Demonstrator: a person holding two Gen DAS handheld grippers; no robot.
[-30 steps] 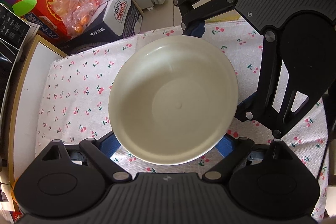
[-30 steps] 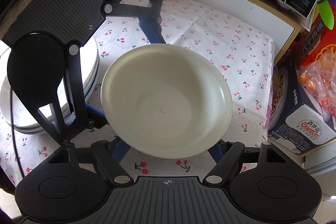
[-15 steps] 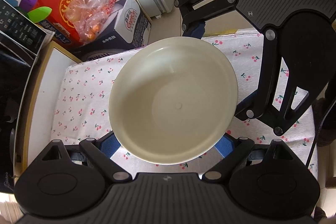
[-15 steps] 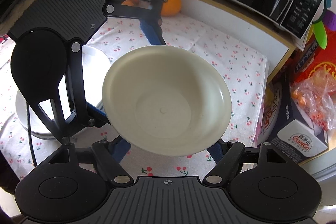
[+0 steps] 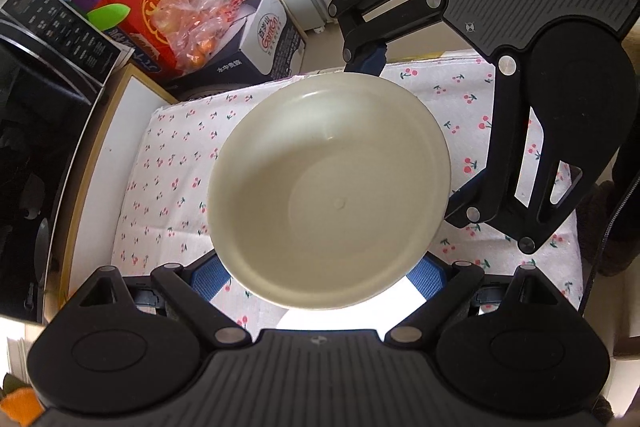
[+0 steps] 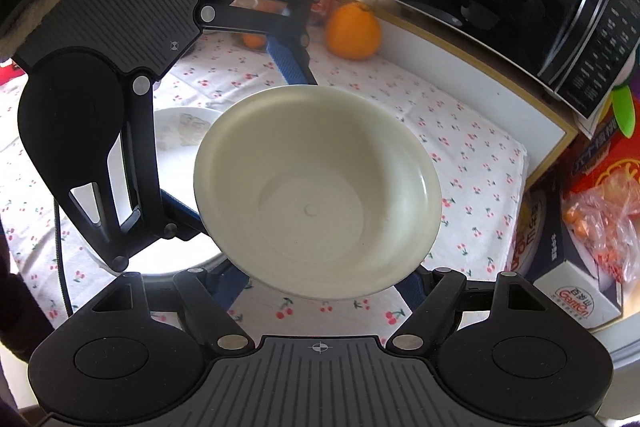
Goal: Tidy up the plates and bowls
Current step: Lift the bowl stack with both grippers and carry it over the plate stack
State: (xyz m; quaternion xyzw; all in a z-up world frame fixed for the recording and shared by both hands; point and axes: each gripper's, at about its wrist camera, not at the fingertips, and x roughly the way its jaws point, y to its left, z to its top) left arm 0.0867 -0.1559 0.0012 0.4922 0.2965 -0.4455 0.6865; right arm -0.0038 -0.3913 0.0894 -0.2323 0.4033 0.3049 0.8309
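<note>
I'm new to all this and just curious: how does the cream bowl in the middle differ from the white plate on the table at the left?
The bowl is deep with sloping sides; the plate looks shallow. The bowl is cream, the plate whiter. The bowl is held up off the cloth, while the plate rests down on it. Both are round.
</note>
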